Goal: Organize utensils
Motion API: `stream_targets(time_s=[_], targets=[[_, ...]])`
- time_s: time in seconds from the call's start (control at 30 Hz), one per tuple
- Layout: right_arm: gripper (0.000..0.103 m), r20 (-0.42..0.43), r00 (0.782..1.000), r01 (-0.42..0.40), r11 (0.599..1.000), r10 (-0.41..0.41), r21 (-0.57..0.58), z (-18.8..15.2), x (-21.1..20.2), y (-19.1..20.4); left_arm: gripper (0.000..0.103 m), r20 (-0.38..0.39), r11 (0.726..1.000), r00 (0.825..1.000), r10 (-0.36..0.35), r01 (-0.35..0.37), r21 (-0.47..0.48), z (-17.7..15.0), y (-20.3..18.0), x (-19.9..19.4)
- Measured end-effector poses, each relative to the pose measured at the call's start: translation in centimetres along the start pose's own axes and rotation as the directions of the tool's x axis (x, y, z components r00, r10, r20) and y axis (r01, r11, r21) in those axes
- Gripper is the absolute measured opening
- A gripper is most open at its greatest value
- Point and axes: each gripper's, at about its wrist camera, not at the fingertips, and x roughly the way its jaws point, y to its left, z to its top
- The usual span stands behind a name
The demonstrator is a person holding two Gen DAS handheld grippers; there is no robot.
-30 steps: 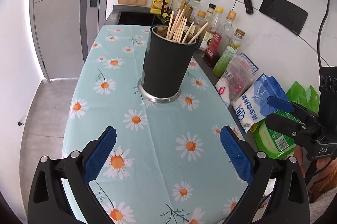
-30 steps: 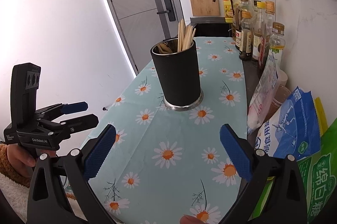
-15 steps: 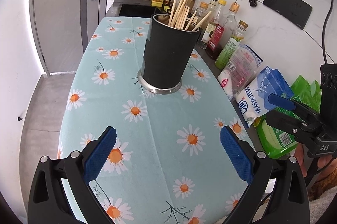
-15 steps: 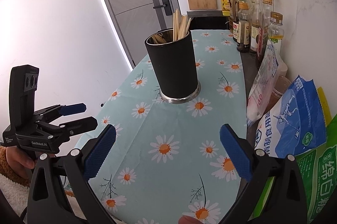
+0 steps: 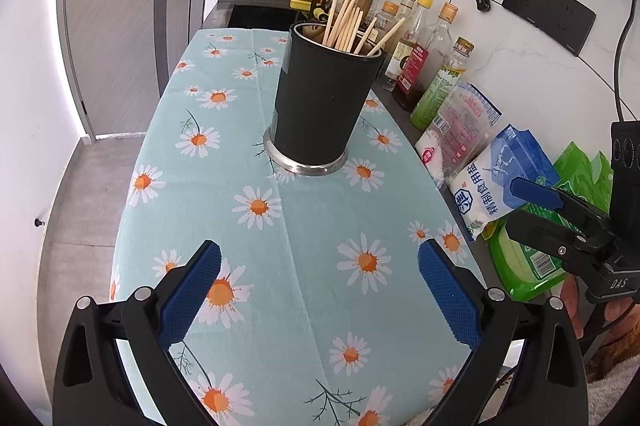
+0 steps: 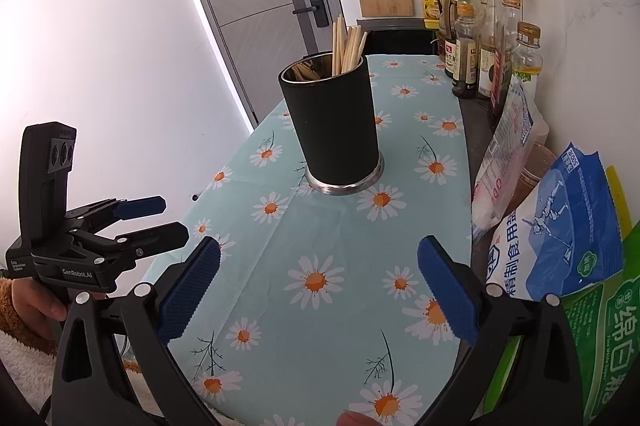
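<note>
Kitchen table [image 5: 304, 266] with the daisy cloth: holder [image 5: 324, 98] sits at 12 o'clock, chopsticks [image 5: 352, 26] inside. Your left gripper [image 5: 320, 290] and right gripper [image 6: 318, 290] both have jaws spread wide, empty. Come in slow, pinch one stick near its top.

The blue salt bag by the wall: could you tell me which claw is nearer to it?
Right. The right claw hangs open just beside the blue salt bag; the left claw, also open, is across the daisy tablecloth at its opposite edge.
</note>
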Motion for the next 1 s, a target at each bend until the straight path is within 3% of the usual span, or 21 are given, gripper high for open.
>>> stream_targets(time_s=[1.0], targets=[[0.098,-0.010,1.000,0.008,1.000,-0.008,0.009,-0.33,-0.05,0.04,0.096,-0.013,1.000,1.000,0.003,-0.003,-0.009,-0.29,-0.40,-0.13]])
